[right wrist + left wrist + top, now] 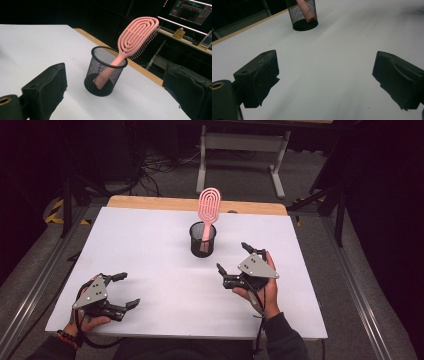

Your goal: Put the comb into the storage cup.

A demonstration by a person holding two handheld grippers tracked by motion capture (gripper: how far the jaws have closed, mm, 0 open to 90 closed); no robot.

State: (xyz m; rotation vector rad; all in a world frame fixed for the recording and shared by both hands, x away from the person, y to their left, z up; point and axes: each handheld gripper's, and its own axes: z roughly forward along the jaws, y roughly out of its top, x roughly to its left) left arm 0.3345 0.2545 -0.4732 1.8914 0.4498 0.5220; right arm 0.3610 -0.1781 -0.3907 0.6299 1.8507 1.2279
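A pink hairbrush (208, 206) stands handle-down in a black mesh cup (202, 240) near the table's far middle; the brush head leans out above the rim (138, 32). My right gripper (233, 256) is open, just right of and nearer than the cup (105, 71), with nothing between its jaws. At the near left corner my left gripper (127, 290) is open too, resting low over the white surface, with the cup (303, 15) far ahead of it.
The white table top (150, 255) has a wooden strip along its far edge (150, 201). Beyond the table are a white desk frame (240, 150) and cables on the floor. A monitor (190, 10) glows in the background.
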